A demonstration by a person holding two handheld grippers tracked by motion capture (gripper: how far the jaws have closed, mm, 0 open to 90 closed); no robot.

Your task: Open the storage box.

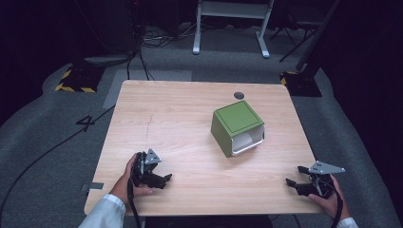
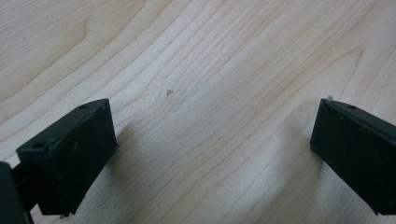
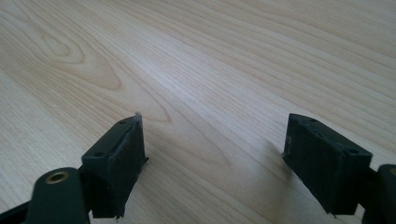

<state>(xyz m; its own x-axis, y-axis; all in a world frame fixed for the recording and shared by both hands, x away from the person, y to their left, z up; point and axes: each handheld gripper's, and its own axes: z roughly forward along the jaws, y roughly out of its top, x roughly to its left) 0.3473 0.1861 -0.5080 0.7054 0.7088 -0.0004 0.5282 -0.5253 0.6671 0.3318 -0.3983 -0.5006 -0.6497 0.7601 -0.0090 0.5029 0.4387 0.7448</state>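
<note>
High view: green box (image 1: 236, 127) is sitting right of the desk (image 1: 176, 104) centre, lying on its side, opening facing four o'clock. I'm resting left gripper (image 1: 164, 181) at seven o'clock and right gripper (image 1: 293, 175) at five, jaws apart, presumably staged to approach.

A box (image 1: 236, 127) sits on the counter (image 1: 180, 114), right of centre. The left gripper (image 1: 164, 180) rests near the counter's front left; the right gripper (image 1: 295, 176) rests at its front right corner, both well apart from the box.
</note>
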